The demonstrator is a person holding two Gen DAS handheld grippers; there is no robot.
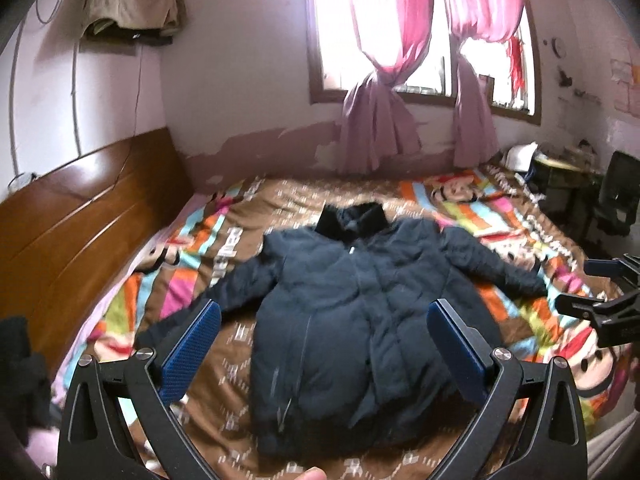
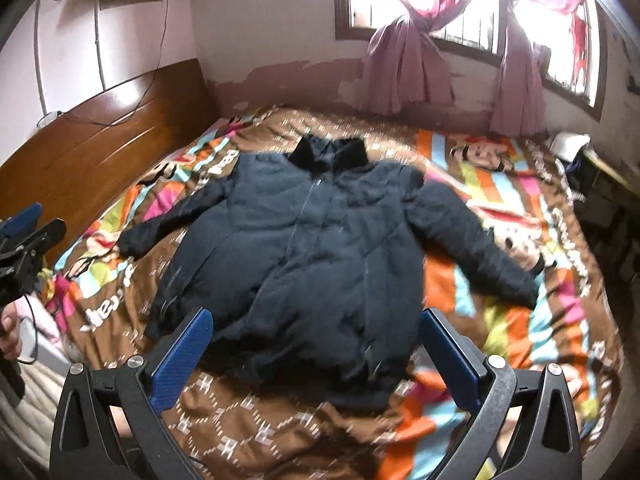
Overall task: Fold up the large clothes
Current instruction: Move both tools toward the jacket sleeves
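I am looking at a dark padded jacket (image 1: 360,312) lying spread out flat on the bed (image 1: 248,392), front side up, zipped, with its collar (image 1: 352,220) pointing toward the far edge under the window (image 1: 384,32) and its hem toward the near edge. Both sleeves are lying angled outward, one reaching toward the wooden headboard (image 1: 80,216), the other toward the foot end. The bed is wearing a brown cover with bright cartoon patches and stripes.

I am holding the left claw (image 1: 324,340) above the near edge, released, its blue-padded fingers (image 1: 192,352) standing wide apart and framing the jacket's lower body, gripping nothing. I am holding the right claw (image 2: 312,344) in the same manner, spread wide and empty, hovering over the hem without touching it.

Pink curtains (image 2: 408,64) are hanging knotted at the window. Both pictures are blurring slightly
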